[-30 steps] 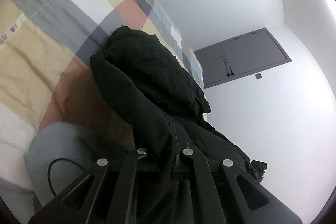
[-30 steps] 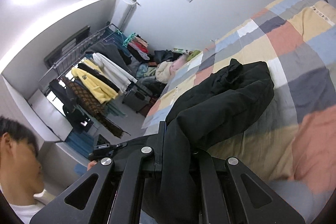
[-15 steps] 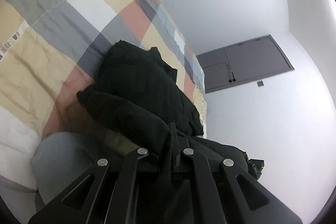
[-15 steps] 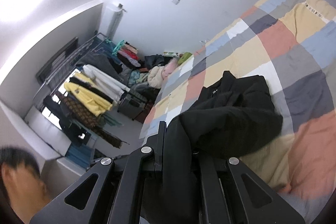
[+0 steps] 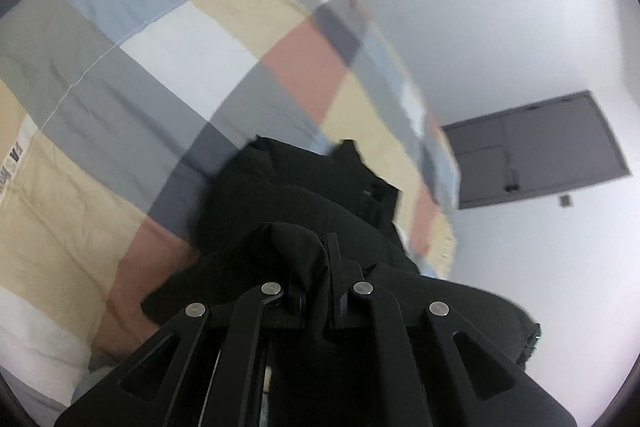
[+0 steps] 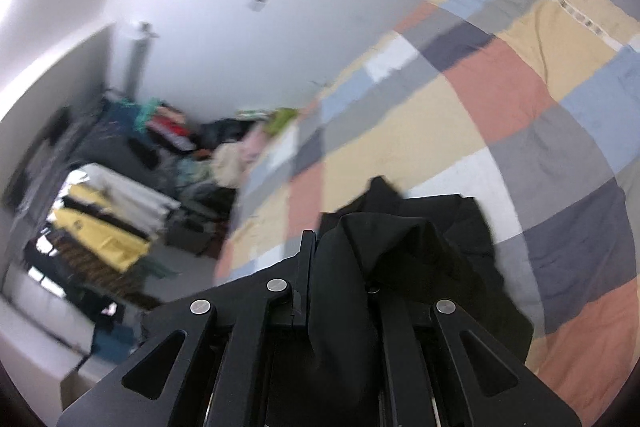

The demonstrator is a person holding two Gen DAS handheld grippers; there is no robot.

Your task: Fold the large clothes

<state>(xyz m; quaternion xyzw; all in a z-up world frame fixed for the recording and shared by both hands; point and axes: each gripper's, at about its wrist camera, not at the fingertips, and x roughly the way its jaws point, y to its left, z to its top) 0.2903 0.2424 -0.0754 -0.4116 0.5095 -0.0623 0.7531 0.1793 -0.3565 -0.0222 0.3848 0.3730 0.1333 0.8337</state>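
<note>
A black padded jacket lies bunched on the patchwork quilt of the bed. In the left wrist view my left gripper pinches a fold of the jacket; its jaws are opening slightly with the cloth still between them. The right wrist view shows the same jacket on the quilt. There my right gripper is shut on another fold of it. Cloth drapes over the inner finger of each gripper and hides it. Both held folds hang just above the rest of the jacket.
A grey door is set in the white wall beyond the bed's far side. Off the bed's other edge stand a clothes rack with hanging garments and a heap of clothes on the floor.
Both grippers have swept across the bed with the jacket's edge, folding it over the rest, which now looks shorter and more bunched. The person's head has left the right wrist view.
</note>
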